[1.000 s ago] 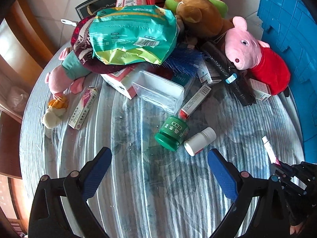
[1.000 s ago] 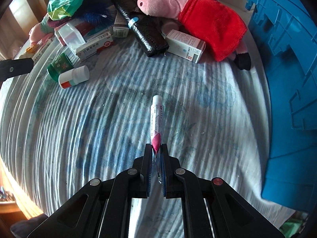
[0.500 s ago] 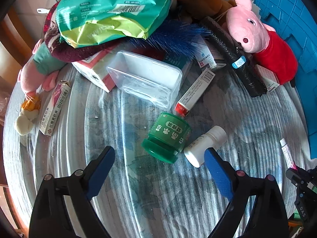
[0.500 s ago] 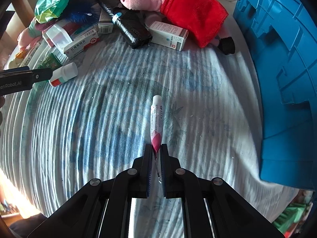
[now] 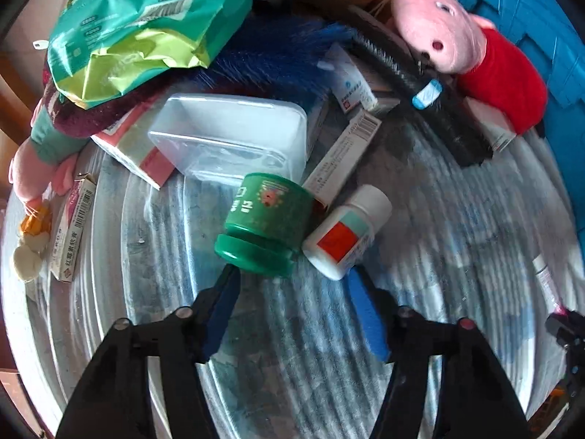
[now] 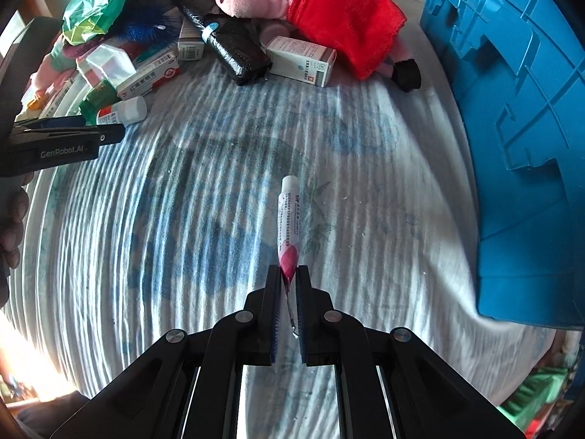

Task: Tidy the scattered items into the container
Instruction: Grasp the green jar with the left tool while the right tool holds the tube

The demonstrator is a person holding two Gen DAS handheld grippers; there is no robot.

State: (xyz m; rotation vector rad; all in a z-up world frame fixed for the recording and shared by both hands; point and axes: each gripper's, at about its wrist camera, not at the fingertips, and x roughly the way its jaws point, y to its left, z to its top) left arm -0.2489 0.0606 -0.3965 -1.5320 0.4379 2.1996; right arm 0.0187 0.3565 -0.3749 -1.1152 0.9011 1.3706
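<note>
On the striped cloth of the round desk (image 6: 219,219), the left tongs (image 5: 292,285) have dropped closer to the clutter and their jaws have just been closing. They now stand partly open, the tips at the cap end of the green jar (image 5: 268,219), which lies on its side with a white pill bottle (image 5: 347,234) touching it. Whether a pad already touches the jar or the bottle I cannot tell; neither looks gripped yet, though the jar seems the target. A clear plastic box (image 5: 234,135) and a long medicine carton (image 5: 340,157) lie just behind.

The right tongs (image 6: 289,281) are closed on the crimped end of a pink-and-white ointment tube (image 6: 289,219), just as a second ago, with the tube pointing forward above the cloth. The blue crate (image 6: 512,109), presumably the container, stands at the right edge of the desk, near the right tongs. My reading: the tube is ready to go in, and the left side is about to secure a second item.
</note>
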